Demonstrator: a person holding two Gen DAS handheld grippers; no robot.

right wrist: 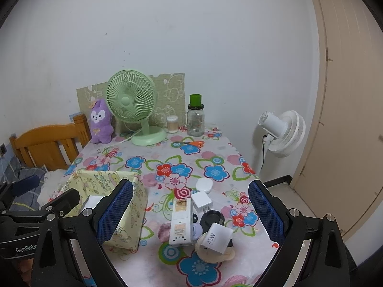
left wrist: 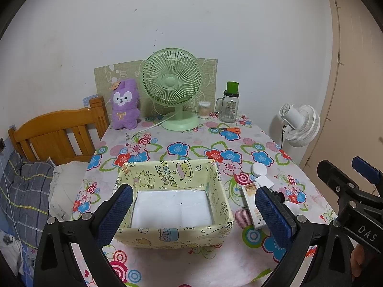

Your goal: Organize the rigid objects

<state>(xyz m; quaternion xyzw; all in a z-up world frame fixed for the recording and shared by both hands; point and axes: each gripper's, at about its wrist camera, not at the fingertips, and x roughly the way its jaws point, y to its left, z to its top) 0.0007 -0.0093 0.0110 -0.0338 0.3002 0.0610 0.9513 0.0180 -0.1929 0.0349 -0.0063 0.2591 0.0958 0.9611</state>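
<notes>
Floral table (left wrist: pixel 191 143) fills both views, and on it the biggest player is the yellow cartoon-print box (left wrist: pixel 172 236), sitting right between and just beyond the left gripper (left wrist: pixel 194 212) fingers. Inside the box: a flat white sheet lining the bottom, nothing else to be seen on it. Left gripper's blue pads are spread wide, released, holding nothing.

Over to the right gripper (right wrist: pixel 190 211), jaws also wide apart and empty, with the box off past its left finger. Between its fingers lies the clutter: a long white remote (right wrist: pixel 181 222) lying lengthwise, nearest the left finger's side. Beside it toward the right finger, a white charger marked 45W (right wrist: pixel 216 238) resting on a round cream-coloured lid (right wrist: pixel 210 253), touching it. Just beyond that, a black round object (right wrist: pixel 211 217), then a small white plug adapter (right wrist: pixel 201 201), and farthest out a white rounded case (right wrist: pixel 204 184).

At the far end, well beyond both sets of fingers, a glass jar (right wrist: pixel 195 120) stands upright with a green cap; contents unclear.
</notes>
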